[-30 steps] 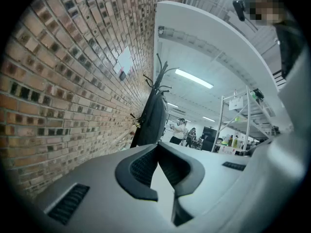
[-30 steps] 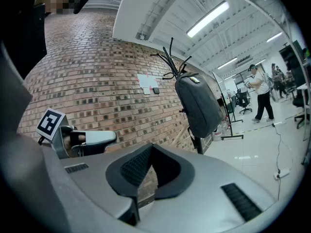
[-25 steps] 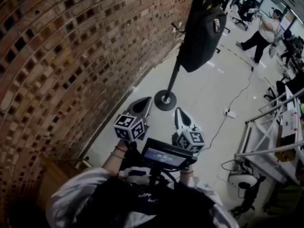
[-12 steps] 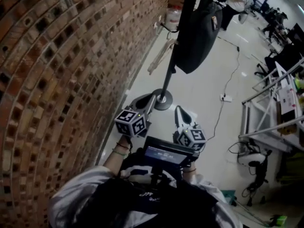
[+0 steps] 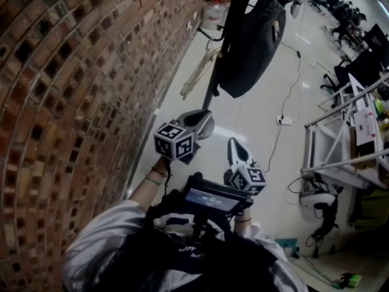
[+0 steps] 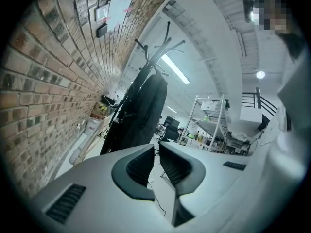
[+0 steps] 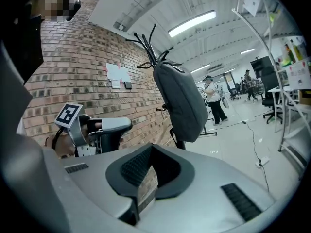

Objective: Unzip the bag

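A dark grey bag (image 5: 252,41) hangs from a black coat stand (image 5: 226,38) by the brick wall; it shows too in the left gripper view (image 6: 141,115) and the right gripper view (image 7: 182,101). Both grippers are held well short of it, over the floor. My left gripper (image 5: 200,119) points at the stand's foot, and its jaws are opening: a narrow gap (image 6: 156,165) shows between the pads, with nothing in it. My right gripper (image 5: 233,145) sits lower and to the right, its jaws (image 7: 149,152) together and empty. The bag's zip is too small to make out.
The brick wall (image 5: 73,72) runs along the left. A power strip with its cable (image 5: 283,120) lies on the pale floor to the right of the bag. A metal rack (image 5: 340,132) stands at the right. A person (image 7: 214,101) walks far behind the bag.
My left gripper has risen and moved forward toward the stand's foot. The bag and the stand now lie closer in the head view. The right gripper has hardly shifted.
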{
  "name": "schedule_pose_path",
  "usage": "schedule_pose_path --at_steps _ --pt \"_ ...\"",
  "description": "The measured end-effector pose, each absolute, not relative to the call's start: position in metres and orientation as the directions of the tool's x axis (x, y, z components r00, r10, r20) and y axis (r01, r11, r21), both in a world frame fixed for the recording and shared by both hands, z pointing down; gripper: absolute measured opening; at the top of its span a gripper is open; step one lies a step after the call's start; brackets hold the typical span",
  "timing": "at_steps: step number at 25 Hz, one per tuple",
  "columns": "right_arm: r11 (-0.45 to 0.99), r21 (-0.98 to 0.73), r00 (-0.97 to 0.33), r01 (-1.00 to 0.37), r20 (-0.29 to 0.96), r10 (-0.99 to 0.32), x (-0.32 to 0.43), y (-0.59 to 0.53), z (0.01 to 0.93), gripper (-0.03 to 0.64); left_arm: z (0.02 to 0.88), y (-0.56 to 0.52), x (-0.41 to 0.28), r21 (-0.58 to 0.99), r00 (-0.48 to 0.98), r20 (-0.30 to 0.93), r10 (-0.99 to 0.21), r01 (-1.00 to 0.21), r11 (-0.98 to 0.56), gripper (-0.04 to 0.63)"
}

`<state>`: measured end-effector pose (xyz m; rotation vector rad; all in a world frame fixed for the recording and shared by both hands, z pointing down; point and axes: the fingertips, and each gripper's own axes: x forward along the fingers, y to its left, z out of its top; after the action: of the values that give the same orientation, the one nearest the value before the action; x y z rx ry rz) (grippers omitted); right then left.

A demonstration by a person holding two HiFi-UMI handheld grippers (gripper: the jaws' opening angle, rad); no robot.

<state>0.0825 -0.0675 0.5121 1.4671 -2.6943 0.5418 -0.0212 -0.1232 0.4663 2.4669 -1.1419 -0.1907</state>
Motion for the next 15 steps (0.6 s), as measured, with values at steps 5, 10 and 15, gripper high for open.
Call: schedule_pose_path --at_steps 5,10,15 --pt "0.524 -0.289 -0.581 -0.801 0.165 -0.797 0.082 -0.113 0.506 0.003 0.455 -0.163 -0.011 0.427 0.676 0.062 -0.735 -0.683 -0.592 0.044" --pt "0.533 -0.282 -0.585 -0.798 0.148 -0.797 0.099 -0.151 0.495 0.003 0.454 -0.203 0.002 0.435 0.676 0.072 -0.733 -0.683 -0.587 0.080" --pt "0.524 -0.290 -0.579 -0.801 0.148 -0.802 0.120 -0.178 0.499 0.003 0.462 -0.228 0.024 0.405 0.713 0.105 -0.693 -0.667 -0.625 0.120"
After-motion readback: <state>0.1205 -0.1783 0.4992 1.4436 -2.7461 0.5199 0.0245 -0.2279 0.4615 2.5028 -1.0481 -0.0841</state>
